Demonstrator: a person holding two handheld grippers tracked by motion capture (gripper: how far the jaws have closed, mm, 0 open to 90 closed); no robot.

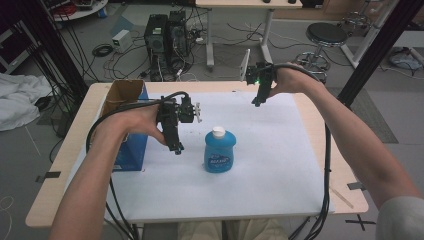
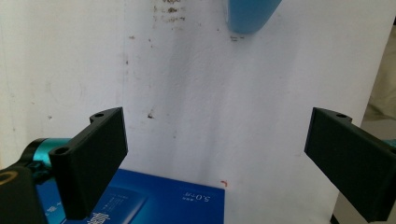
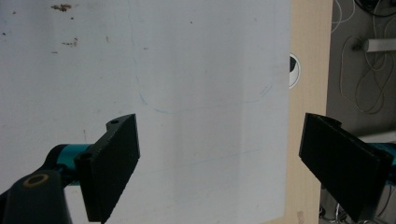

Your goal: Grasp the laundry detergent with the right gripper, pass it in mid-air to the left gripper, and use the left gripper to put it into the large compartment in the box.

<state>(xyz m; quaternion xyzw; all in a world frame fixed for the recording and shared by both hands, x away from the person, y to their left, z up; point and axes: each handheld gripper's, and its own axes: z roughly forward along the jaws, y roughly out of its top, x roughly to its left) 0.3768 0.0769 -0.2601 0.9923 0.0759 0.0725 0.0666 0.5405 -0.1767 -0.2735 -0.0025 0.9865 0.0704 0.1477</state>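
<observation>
Standing upright near the middle of the white sheet (image 1: 280,165), the blue bottle (image 1: 219,151) is taken as the landmark, its long axis vertical and its white cap on top. Left of the bottle, a blue box (image 1: 131,150) with an open brown top is seen at the sheet's left edge. Between box and bottle, the left gripper (image 1: 176,148) is held just beside the bottle, a little above the table and pointed downward and slightly toward the person. Its jaws are spread wide, with nothing between them. In the left gripper view, the bottle (image 2: 250,16) is seen beyond the jaws, ahead and slightly off to one side, while the box (image 2: 159,203) lies below them.

Right of the bottle and farther back, the right gripper (image 1: 256,103) is held well apart from it, over the sheet's far part. Its jaws are likewise spread, and bare sheet (image 3: 196,93) and the table (image 3: 310,93) edge are seen between them.

The left gripper is judged the nearer one. A grasp is thought to require a turn toward the bottle, so that the upright body is met from the side, with the jaws set across its narrower faces.
</observation>
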